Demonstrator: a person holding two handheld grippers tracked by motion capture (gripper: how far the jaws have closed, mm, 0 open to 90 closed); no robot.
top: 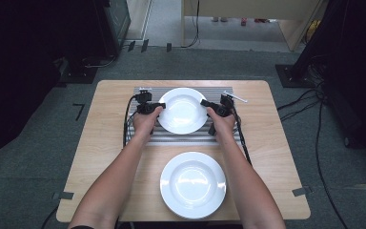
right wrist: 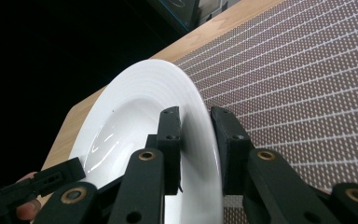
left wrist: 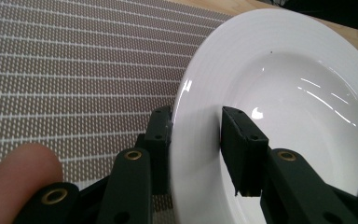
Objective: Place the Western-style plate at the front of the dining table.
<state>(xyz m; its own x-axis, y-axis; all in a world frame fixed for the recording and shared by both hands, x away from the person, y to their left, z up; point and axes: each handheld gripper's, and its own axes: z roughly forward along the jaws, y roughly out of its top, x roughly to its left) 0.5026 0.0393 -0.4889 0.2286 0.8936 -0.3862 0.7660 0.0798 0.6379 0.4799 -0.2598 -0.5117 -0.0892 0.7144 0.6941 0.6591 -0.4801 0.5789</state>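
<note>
Grey carpet surrounds a wooden counter (top: 100, 157), on whose far half a striped grey placemat (top: 186, 138) is laid. Over that placemat a white plate (top: 183, 110) is held by both grippers, one on each side. The left gripper (top: 159, 106) is seen at the plate's nine o'clock edge, and in the left gripper view its jaws are clamped on the rim, one pad under the rim and one on the inner slope of the plate (left wrist: 279, 93). The right gripper (top: 205, 103) is seen at the three o'clock edge, and in the right gripper view its jaws are likewise clamped on the rim of the plate (right wrist: 140, 107), with the woven placemat (right wrist: 298, 84) visible beyond. Whether the plate rests on the placemat or is raised just above it cannot be told. A second white plate (top: 193, 184) lies on the bare wood at six o'clock from the first, well apart from both grippers and between the person's forearms. A small white stick-like object (top: 236, 97) lies near the placemat's far right corner, at about one o'clock from the held plate.
</note>
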